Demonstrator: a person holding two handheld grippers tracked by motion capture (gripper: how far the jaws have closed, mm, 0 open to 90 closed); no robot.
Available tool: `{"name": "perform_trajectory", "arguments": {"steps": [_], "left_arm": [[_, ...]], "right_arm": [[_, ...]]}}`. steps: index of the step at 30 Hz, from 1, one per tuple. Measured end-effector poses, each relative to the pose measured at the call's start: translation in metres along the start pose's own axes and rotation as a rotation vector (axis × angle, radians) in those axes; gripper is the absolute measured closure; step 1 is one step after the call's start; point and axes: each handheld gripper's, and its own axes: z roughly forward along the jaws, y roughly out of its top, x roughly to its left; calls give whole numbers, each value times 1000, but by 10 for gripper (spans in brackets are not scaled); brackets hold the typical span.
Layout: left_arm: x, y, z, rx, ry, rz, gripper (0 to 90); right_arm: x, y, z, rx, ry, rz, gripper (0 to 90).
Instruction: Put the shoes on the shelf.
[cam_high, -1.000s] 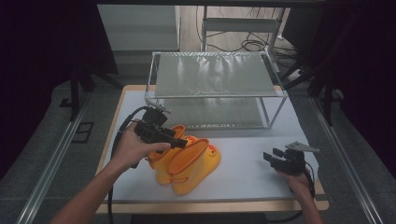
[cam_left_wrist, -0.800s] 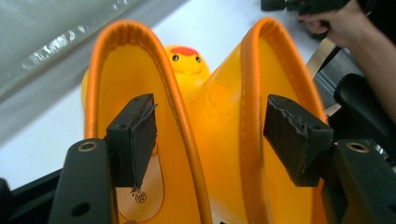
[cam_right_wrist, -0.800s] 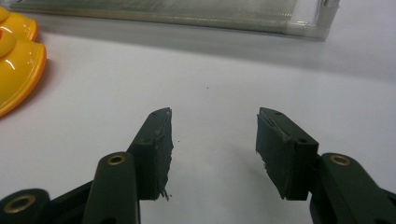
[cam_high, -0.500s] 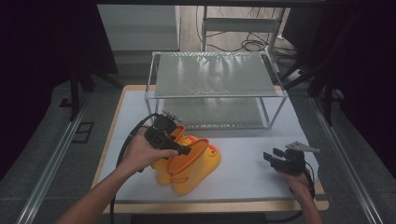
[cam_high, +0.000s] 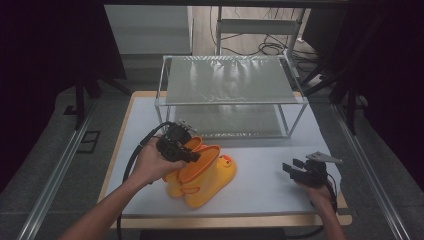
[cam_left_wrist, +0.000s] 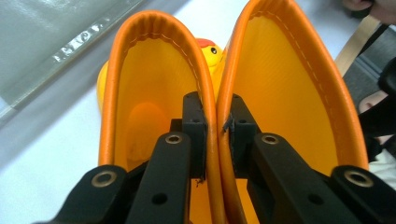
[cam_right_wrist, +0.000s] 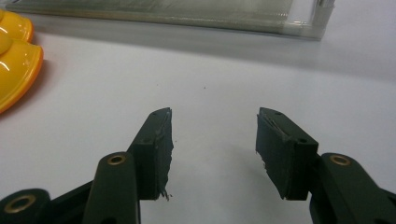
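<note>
At the white table (cam_high: 260, 185), your left gripper (cam_left_wrist: 217, 135) has just closed on both yellow boots' (cam_high: 202, 175) adjoining rims, your right gripper (cam_right_wrist: 212, 149) rests open and empty, so lifting them onto the rack (cam_high: 230, 102) probably remains.

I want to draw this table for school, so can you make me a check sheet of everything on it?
Surface: white table with a wooden edge.
Job's things: two yellow duck boots lying side by side, tops touching.
Clutter: nothing seen.
Grippers: left tool has just been closing and pinches both boots' inner walls together; right tool open, low over the bare table.
Cables: black cable trails from the left tool.
Surroundings: clear two-level rack behind the boots; dark floor with wires beyond.
</note>
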Motion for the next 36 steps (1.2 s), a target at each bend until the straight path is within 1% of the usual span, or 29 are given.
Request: {"name": "perform_trajectory", "arguments": {"steps": [4, 6, 9, 11, 16, 18, 22, 26, 30, 32, 34, 36], "left_arm": [[8, 0, -2, -16, -38, -16, 816], [12, 4, -4, -25, -60, -18, 817], [15, 10, -7, -36, -88, -26, 817], [15, 14, -10, -48, -119, -33, 817], [11, 28, -25, -106, -204, -45, 817], [8, 35, -31, -123, -224, -41, 817], [-2, 52, -42, -132, -239, -15, 816], [-9, 68, -52, -134, -242, 5, 815], [-14, 83, -60, -134, -248, 16, 816], [-16, 90, -64, -138, -249, 13, 816], [-17, 97, -67, -138, -259, 11, 816], [-18, 103, -72, -137, -254, 16, 816]], "right_arm": [[-1, 0, 0, 2, -4, 3, 459], [-1, 0, 0, 3, -6, 5, 460], [-2, 0, 1, 0, -9, 9, 459], [-3, 0, 0, 0, -10, 11, 460], [-5, 0, -1, -7, -15, 22, 461], [-5, -1, -1, -6, -17, 25, 462], [-6, -1, -1, -3, -20, 24, 462], [-7, -1, -2, -7, -19, 33, 462], [-9, -1, -2, -11, -23, 39, 463], [-10, -2, -2, -11, -25, 44, 463], [-11, -2, -3, -9, -26, 50, 464], [-13, -2, -3, -12, -29, 52, 465]]}}
